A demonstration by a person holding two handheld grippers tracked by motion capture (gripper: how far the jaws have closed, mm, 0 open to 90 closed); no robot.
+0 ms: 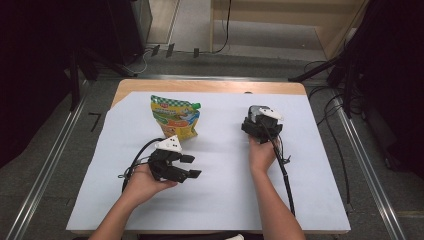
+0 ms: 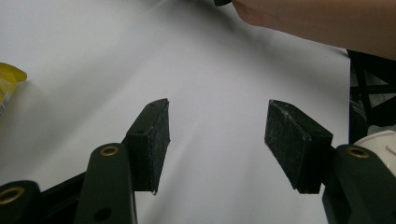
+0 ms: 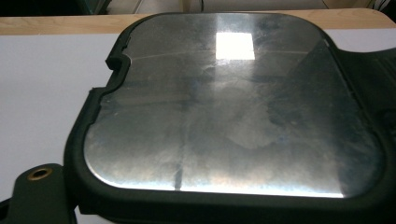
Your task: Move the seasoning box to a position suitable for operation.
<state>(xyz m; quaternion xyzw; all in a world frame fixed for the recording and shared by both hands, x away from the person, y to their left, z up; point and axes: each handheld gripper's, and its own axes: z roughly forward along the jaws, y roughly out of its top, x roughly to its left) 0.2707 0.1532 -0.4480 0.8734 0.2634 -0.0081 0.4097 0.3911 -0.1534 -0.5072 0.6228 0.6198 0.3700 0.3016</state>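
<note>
While the left gripper (image 2: 217, 144) gapes empty, a metal plate (image 3: 233, 107) hides the right gripper's (image 1: 261, 125) state — unclear.

A snack bag (image 1: 175, 118) printed in yellow, green and orange lies on the white sheet (image 1: 220, 165) that covers the table, its front crowded with lettering and a small red patch near the top edge, but every word is too small and blurred in the high view to be read. To the left of the table, a dark mark shaped like the figure 7 (image 1: 95, 121) stands on the grey floor. In the left gripper view a yellow corner of the bag (image 2: 9, 79) carries no print that can be made out.
</note>
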